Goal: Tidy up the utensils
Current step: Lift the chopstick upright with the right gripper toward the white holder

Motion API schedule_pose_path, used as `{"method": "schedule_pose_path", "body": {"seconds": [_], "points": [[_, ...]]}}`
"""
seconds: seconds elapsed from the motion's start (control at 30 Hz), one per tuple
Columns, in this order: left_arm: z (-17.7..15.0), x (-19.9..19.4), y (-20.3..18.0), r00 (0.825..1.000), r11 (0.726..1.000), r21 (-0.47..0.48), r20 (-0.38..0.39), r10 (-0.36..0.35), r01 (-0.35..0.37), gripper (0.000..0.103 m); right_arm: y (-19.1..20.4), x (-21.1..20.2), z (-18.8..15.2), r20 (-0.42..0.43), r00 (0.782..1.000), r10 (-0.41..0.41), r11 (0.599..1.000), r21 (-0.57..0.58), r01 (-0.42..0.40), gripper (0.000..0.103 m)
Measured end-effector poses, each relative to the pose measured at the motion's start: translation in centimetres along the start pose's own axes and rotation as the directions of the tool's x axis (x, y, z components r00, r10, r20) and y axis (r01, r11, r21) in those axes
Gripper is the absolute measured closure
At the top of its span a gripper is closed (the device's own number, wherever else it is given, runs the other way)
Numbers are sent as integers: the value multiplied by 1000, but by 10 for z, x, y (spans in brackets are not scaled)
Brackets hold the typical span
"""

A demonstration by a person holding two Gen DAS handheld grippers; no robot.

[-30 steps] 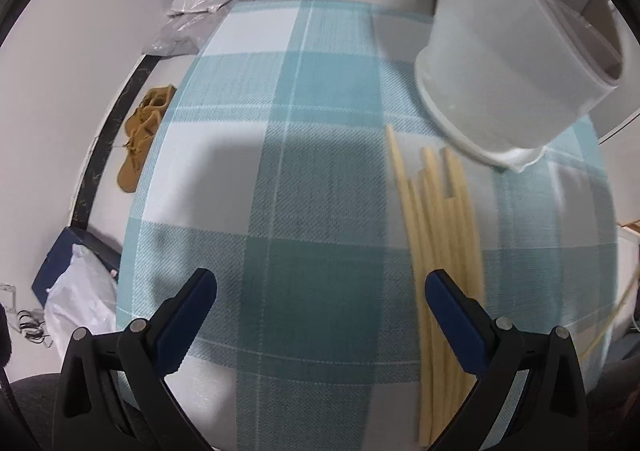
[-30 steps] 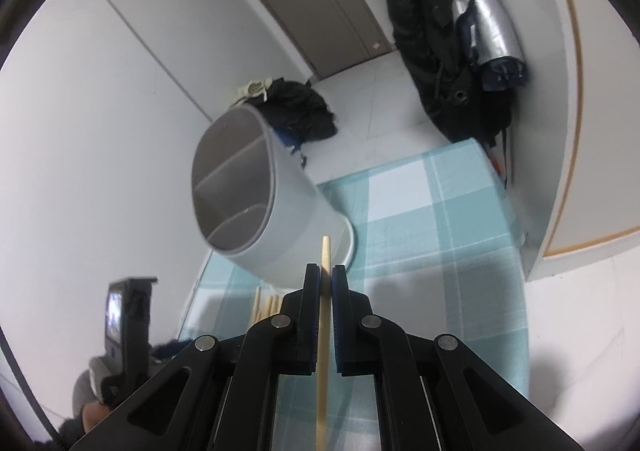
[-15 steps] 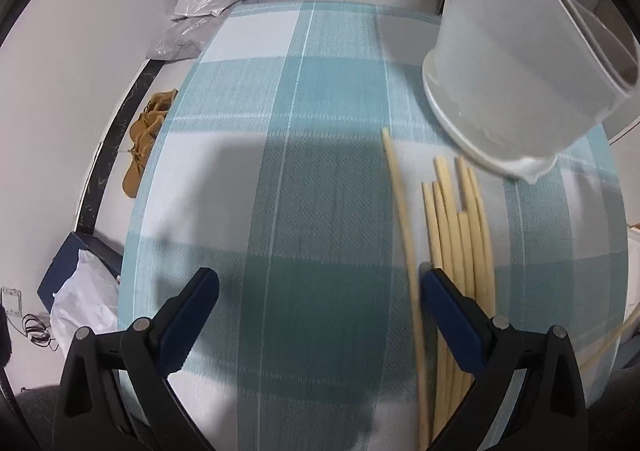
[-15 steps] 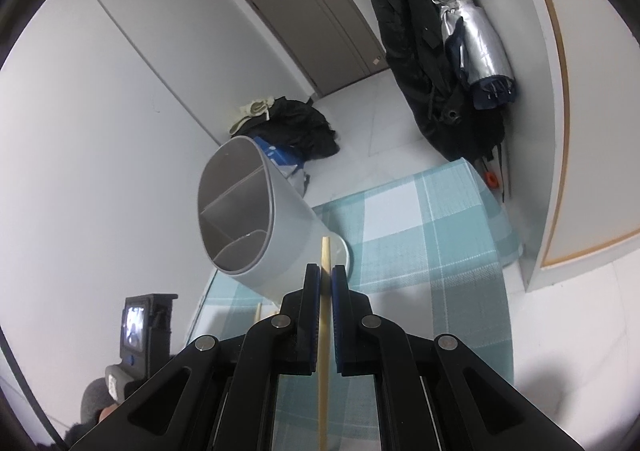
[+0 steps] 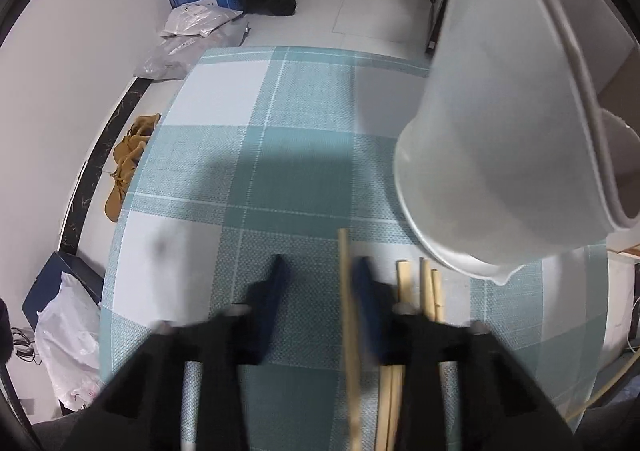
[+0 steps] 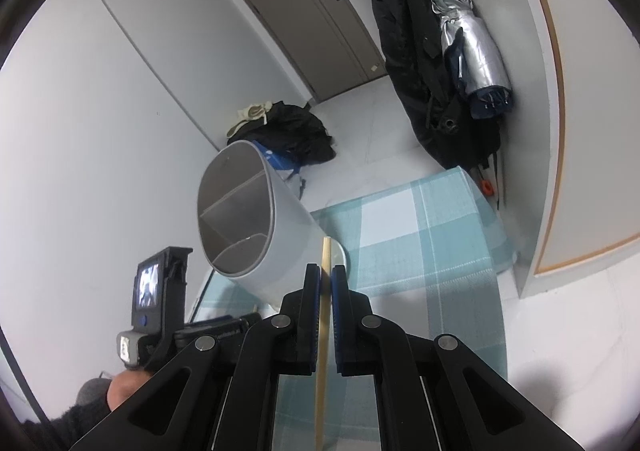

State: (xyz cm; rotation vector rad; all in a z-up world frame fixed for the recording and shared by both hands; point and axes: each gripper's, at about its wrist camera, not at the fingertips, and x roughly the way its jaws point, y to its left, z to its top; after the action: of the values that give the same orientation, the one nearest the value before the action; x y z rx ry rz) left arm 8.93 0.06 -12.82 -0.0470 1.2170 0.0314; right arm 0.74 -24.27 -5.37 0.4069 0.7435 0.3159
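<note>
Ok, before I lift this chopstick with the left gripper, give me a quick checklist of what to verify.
1. right gripper shut on its held chopstick: ok.
2. left gripper clamped: not ok. Its jaws have just been closing, blurred, with a gap showing beside the table chopstick between them.
3. Only one stick between the left jaws: ok; the other chopsticks lie outside.
4. utensil holder standing on the cloth, compartments open: ok.
5. Held chopstick's tip clear of the holder: cannot tell.
</note>
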Motion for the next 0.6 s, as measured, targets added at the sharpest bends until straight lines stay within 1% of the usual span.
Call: {"method": "schedule_pose_path", "body": {"seconds": [0.03,0.07,0.23,0.33,0.4,0.47,0.53,0.6], "points": [[-1,0,0,1000,1000,-2,-7,-6,5,99,1,0,0,3,1000,-2,1000,-7,2,98],[0,0,0,1000,1000,-7,-10,-14,13,101,3,0,0,4,1000,-4,1000,-14,4,98],[0,-6,6,1000,999,-46,15,-25,26,102,13,0,-3,18,1000,-7,998,-57,8,98],[2,-24,8,996,997,-60,77,-54,58,102,22,-1,-5,33,999,-2,996,-86,5,98],[-1,-43,7,987,995,-39,132,-86,92,102,30,-3,-7,47,999,-3,993,-122,9,98],[-4,-59,5,980,995,-13,172,-99,102,102,40,-5,-9,62,998,-4,987,-162,14,98],[-10,-79,4,965,990,3,226,-136,139,102,49,-7,-11,77,997,-9,981,-192,23,98],[-19,-102,4,944,987,20,290,-159,160,102,57,-10,-13,94,996,-1,976,-218,22,98]]}}
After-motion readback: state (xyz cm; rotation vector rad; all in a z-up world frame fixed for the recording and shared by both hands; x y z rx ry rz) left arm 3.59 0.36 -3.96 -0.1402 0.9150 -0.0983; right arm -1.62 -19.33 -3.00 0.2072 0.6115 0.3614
